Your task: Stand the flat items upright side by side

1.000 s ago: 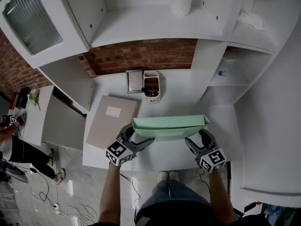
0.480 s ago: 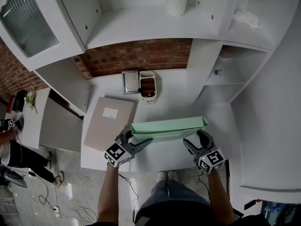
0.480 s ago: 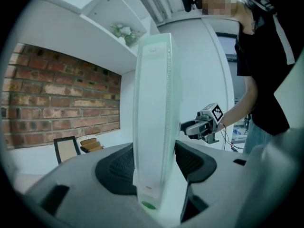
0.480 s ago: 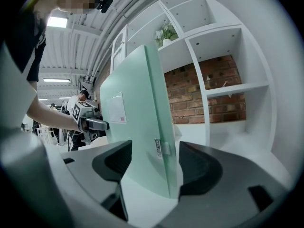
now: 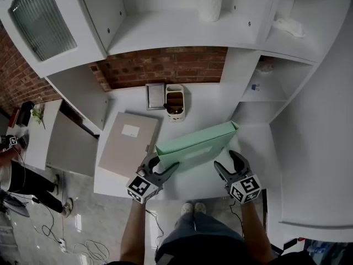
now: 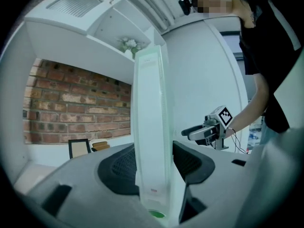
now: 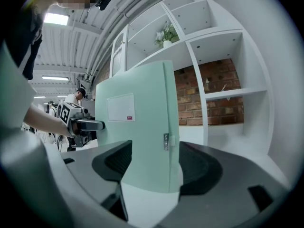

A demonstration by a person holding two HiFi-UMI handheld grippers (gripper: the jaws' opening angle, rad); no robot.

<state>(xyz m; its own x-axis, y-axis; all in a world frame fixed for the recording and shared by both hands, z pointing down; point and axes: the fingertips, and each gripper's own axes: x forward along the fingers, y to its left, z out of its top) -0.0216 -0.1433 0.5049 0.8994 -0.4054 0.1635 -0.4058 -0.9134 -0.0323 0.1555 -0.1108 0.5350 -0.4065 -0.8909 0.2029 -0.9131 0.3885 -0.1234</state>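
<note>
A mint-green box file [image 5: 196, 142] stands upright on its long edge on the white table [image 5: 204, 106], slanting from near left to far right. My left gripper [image 5: 162, 162] is shut on its near left end. Its jaws have just been closing, and in the left gripper view the file's narrow end [image 6: 149, 127] fills the gap between both pads. My right gripper [image 5: 226, 160] is open at the front right, and the file's labelled face [image 7: 137, 137] stands a little ahead of its jaws, untouched. A beige folder [image 5: 128, 142] lies flat to the left.
A small picture frame [image 5: 156, 95] and a white holder with brown things [image 5: 176, 101] stand by the brick wall at the back. White shelf compartments [image 5: 259, 93] rise on the right, a cabinet door [image 5: 71, 142] on the left. The table's front edge runs under both grippers.
The green file's right end has swung away toward the back, out from between the right gripper's jaws. The left gripper's jaws have closed on its left end. The right gripper kept still.
</note>
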